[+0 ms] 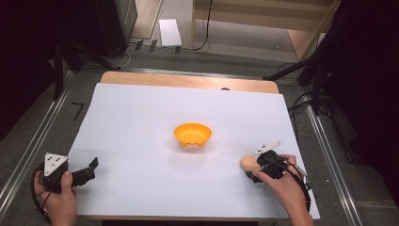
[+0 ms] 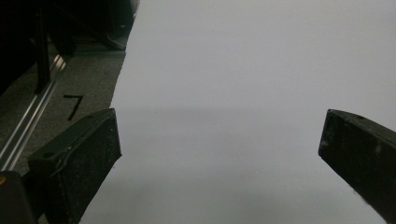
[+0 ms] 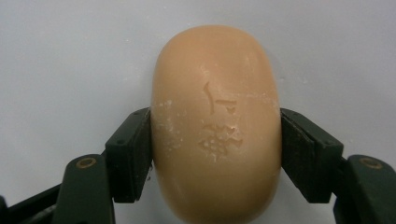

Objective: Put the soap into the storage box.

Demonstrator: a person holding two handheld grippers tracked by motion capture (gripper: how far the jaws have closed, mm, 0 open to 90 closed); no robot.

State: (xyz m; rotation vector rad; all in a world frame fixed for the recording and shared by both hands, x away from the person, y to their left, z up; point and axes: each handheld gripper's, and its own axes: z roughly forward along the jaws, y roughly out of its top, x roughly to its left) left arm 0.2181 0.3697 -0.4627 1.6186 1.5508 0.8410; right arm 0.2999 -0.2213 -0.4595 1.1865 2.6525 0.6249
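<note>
Right hand-held gripper (image 3: 215, 154) clamps soap (image 3: 217, 126) nr sheet (image 1: 141, 122) edge.

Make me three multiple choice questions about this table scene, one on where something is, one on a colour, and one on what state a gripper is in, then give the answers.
1. Where does the bowl stand?
A. near the middle of the white sheet
B. at the sheet's near left corner
C. on the floor beyond the table

2. What colour is the bowl?
A. blue
B. orange
C. green

3. What state is the right hand-held gripper in?
A. open over the bowl
B. shut on nothing
C. shut on the soap bar

Answers:
1 A, the high view shows the bowl about midway across the sheet, apart from both grippers.
2 B, its rim and wall are plainly orange.
3 C, in the right gripper view both black pads press the sides of the tan bar, while the left hand-held gripper stands open with nothing between its jaws.
</note>
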